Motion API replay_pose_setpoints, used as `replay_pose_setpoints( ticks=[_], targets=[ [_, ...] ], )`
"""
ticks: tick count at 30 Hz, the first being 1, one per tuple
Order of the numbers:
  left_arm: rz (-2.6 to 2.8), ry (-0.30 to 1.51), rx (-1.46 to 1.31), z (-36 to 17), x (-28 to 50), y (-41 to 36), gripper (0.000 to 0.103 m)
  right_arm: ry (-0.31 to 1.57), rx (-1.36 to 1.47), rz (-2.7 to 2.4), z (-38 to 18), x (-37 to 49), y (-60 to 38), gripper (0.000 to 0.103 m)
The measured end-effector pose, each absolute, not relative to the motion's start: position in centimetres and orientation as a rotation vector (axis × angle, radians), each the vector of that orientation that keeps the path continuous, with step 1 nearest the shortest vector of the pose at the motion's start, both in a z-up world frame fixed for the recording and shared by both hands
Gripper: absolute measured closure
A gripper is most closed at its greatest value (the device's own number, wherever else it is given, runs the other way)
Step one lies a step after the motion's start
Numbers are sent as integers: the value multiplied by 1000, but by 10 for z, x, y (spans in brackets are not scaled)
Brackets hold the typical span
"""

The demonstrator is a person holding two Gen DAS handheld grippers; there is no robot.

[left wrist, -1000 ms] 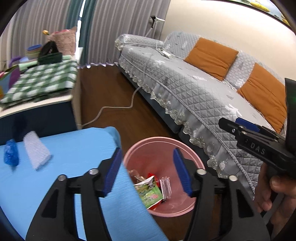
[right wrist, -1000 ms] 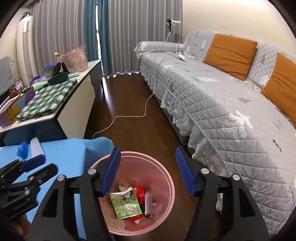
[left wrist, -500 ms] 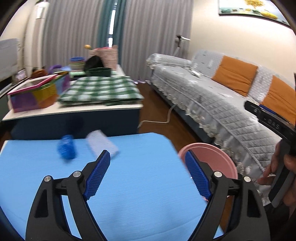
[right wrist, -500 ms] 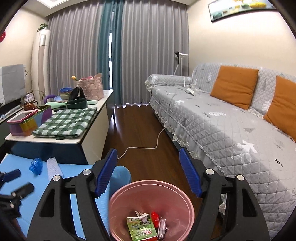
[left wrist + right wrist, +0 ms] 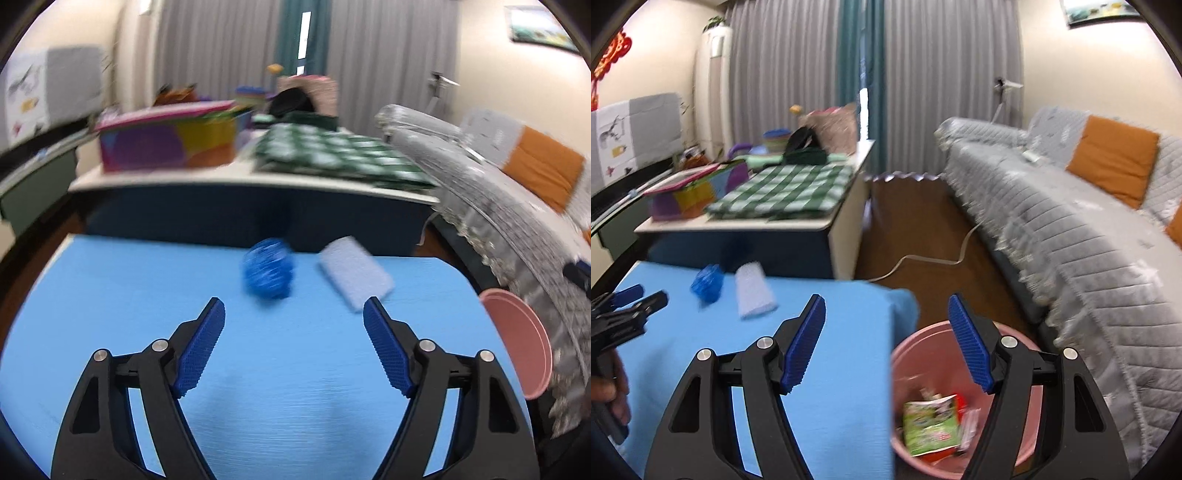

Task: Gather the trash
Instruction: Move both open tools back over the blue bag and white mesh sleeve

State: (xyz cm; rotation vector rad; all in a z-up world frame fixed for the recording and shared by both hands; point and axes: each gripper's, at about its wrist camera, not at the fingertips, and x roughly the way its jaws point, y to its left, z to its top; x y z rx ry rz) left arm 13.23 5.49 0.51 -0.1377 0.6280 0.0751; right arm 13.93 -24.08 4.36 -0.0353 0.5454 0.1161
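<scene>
Facing the blue desk (image 5: 295, 369), you hold the left gripper (image 5: 293, 347) short of the blue crumpled wrapper (image 5: 267, 273) and the pale mesh pad (image 5: 354, 277), both lying near the far edge; its jaws are closing with nothing between them. The right gripper (image 5: 886, 339) hangs released and empty above the pink bin (image 5: 923, 332), which stands beside the desk for short drops.

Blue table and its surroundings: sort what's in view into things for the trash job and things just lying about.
For the job:
- crumpled blue wrapper on the blue table
- pale textured piece beside it
- pink bin holding a green packet
- left claw, closing with nothing between its fingers
- right claw, open

Lying about:
- green checked cloth
- colourful box
- sofa with orange cushions
- floor cable
</scene>
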Motion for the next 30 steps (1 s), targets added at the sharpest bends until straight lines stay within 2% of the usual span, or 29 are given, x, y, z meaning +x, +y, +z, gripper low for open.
replay_pose_setpoints(
  ticks=[4,6,8,11,15,26,30],
  targets=[
    [99,646,-154,-3,138,75,32,569,-30,188,31,145,-214,46],
    [98,636,-146,-3,138,78,33,580,-20,220,26,150,-203,56],
    [96,625,-140,-4,140,82,33,589,-14,243,22,154,-193,61],
    [91,628,-161,-7,145,90,42,611,3,271,13,165,-179,67],
    [89,630,-183,-13,152,96,48,643,46,303,4,183,-164,67],
    [54,644,-195,-27,174,93,52,726,128,372,-23,230,-131,67],
    [43,658,-204,-34,182,94,52,790,152,398,-41,250,-123,60]
  ],
)
